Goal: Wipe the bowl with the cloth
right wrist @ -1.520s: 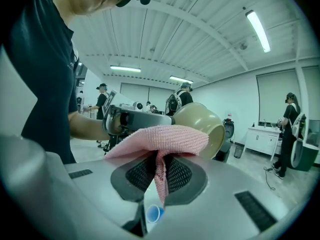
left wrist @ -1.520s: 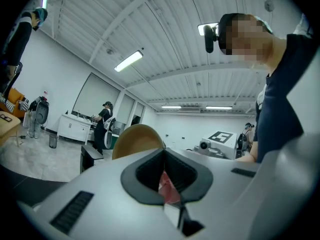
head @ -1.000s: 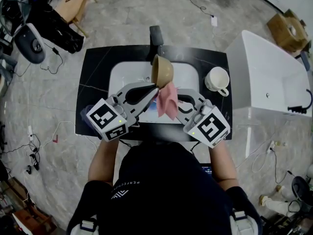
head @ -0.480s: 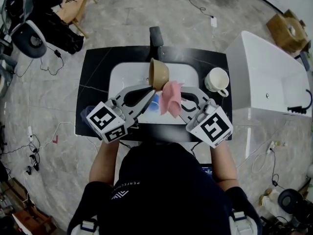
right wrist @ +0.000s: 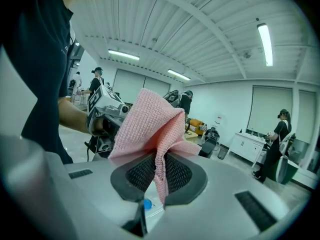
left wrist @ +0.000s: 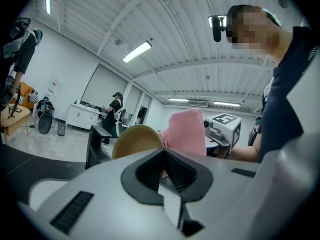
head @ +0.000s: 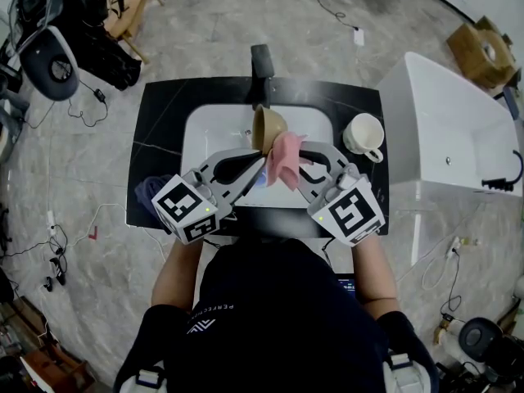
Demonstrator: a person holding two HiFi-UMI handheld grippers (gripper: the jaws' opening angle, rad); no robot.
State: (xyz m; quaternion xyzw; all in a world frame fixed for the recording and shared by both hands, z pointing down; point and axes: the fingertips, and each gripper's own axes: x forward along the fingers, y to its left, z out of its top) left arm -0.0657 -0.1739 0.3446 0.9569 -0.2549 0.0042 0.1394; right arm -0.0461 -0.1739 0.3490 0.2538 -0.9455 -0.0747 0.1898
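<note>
Tan bowl (head: 268,127) tilted, rim in left gripper (head: 260,147); bunched pink cloth (head: 286,155) against it.

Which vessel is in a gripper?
The tan bowl, pinched by the left gripper above the sink; the white mug stands free on the counter.

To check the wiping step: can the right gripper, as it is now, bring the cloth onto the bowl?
Probably yes. The right gripper is shut on the pink cloth, which lies right beside the bowl held by the left gripper. Nothing stands between them.
</note>
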